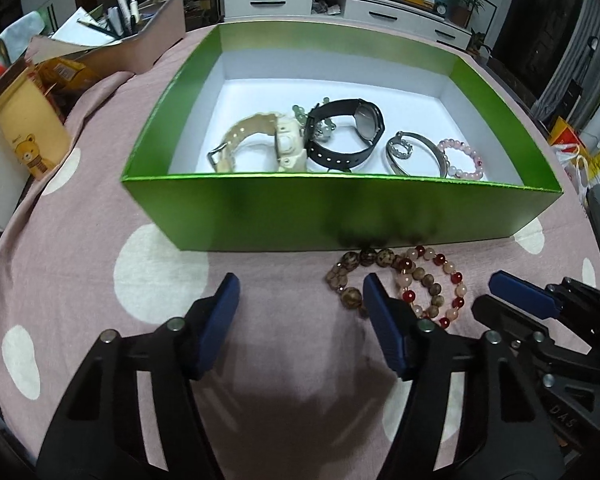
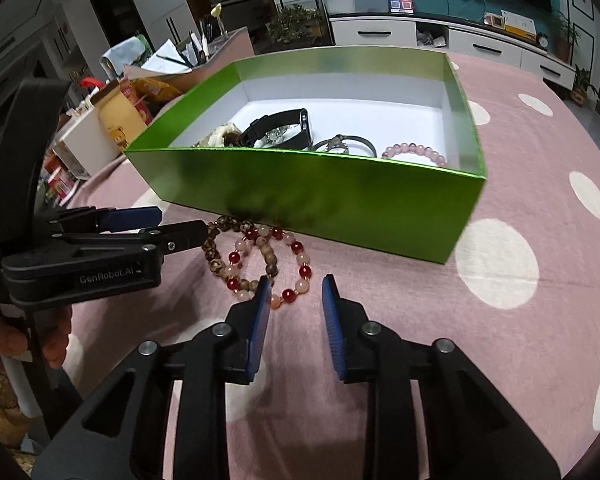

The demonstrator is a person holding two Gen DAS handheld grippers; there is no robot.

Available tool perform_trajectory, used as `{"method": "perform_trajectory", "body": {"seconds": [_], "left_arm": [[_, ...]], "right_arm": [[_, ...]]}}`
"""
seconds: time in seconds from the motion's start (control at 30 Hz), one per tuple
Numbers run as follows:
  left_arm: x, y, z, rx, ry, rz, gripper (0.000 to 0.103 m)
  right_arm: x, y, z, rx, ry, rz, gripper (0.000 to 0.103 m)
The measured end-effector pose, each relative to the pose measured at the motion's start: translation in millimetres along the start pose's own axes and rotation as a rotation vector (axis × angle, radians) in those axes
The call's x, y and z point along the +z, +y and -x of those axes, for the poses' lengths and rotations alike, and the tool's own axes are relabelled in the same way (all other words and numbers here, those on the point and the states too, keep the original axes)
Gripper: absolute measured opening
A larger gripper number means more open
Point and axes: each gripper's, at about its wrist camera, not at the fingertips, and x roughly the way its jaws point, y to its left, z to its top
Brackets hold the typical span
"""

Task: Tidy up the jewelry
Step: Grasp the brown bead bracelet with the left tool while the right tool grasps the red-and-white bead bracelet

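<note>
Overlapping bead bracelets lie on the pink cloth against the front wall of the green box: a mottled brown one and a red-and-pale-pink one. My left gripper is open over bare cloth, its right finger resting over the brown bracelet's near side. In the right wrist view it comes in from the left. My right gripper stands open at the red-and-pink bracelet's near edge, with a bead or two between the pads but not pinched. The left wrist view shows it at the right.
The box holds a cream watch, a black watch, a silver bangle and a pink bead bracelet. A bear-print tin and a pen organiser stand at the far left. A hand holds the left gripper.
</note>
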Motion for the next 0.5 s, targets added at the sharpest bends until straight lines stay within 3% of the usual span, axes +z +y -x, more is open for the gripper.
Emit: {"method": "perform_trajectory", "body": {"seconds": [0.17, 0.4, 0.5], "left_arm": [[0, -8, -9, 0.007, 0.008, -0.041, 0.055], [-2, -15, -12, 0.01, 0.0, -0.092, 0.049], [-2, -19, -12, -0.006, -0.003, -0.119, 0.039]], "right_arm": [[3, 7, -12, -0.046, 0.022, 0.047, 0.016], [5, 12, -18, -0.089, 0.032, 0.084, 0.015], [5, 13, -21, -0.099, 0.039, 0.081, 0.011]]}}
